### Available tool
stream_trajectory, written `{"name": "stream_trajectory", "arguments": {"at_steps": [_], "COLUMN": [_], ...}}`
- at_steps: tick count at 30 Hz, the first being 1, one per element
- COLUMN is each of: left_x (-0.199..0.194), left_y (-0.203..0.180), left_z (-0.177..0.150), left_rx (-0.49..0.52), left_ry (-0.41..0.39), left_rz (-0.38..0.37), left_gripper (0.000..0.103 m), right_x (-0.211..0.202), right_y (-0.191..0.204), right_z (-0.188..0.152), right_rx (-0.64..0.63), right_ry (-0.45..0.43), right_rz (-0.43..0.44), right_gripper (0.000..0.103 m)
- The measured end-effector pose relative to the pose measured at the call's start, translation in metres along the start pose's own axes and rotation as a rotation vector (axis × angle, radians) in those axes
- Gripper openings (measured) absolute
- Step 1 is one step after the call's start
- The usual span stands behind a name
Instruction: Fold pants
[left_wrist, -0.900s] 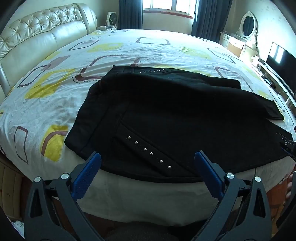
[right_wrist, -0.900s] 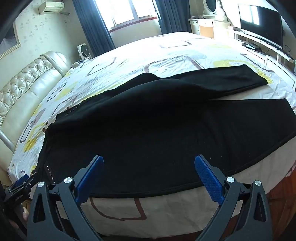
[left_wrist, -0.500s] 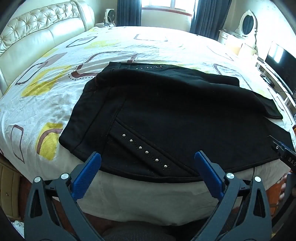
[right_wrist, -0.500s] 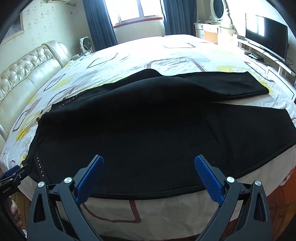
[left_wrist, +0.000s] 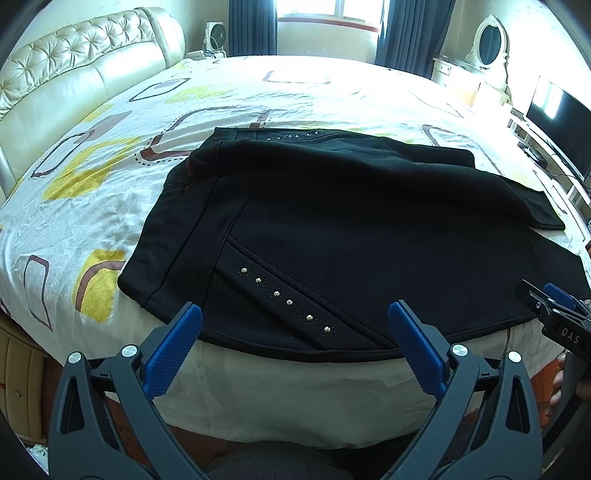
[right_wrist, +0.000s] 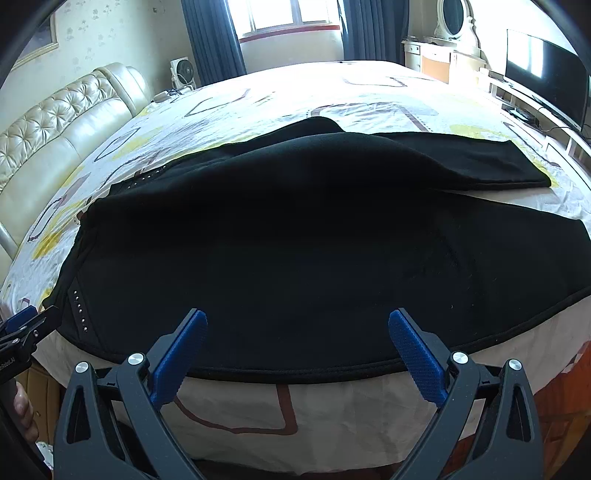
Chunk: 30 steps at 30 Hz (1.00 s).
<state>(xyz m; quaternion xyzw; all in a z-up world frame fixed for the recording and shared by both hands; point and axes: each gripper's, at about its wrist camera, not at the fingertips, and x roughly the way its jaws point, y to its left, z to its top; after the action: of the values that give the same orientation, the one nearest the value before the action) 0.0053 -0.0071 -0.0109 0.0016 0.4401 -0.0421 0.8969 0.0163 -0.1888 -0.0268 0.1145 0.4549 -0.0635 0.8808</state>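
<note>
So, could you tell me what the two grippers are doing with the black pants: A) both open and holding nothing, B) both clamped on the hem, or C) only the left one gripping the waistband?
A: the left gripper and right gripper both hover spread open at the near edge of the black pants, holding nothing.

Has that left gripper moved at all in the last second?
Yes. The left gripper has drawn closer to the black pants; their studded pocket sits lower, nearer its fingertips.
</note>
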Motion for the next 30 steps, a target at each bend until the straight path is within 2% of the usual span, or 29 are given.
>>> {"name": "stream_trajectory", "arguments": {"at_steps": [30], "left_x": [0.0022], "left_y": [0.0003], "left_z": [-0.0020], "left_rx": [-0.004], "left_ry": [0.005], "left_rz": [0.003], "left_gripper": [0.101], "right_x": [0.0026], "right_y": [-0.0009], "right_z": [0.0003], "right_rx": [0.001], "right_ry": [0.025], "right_rz": [0.011], "right_gripper": [0.098]}}
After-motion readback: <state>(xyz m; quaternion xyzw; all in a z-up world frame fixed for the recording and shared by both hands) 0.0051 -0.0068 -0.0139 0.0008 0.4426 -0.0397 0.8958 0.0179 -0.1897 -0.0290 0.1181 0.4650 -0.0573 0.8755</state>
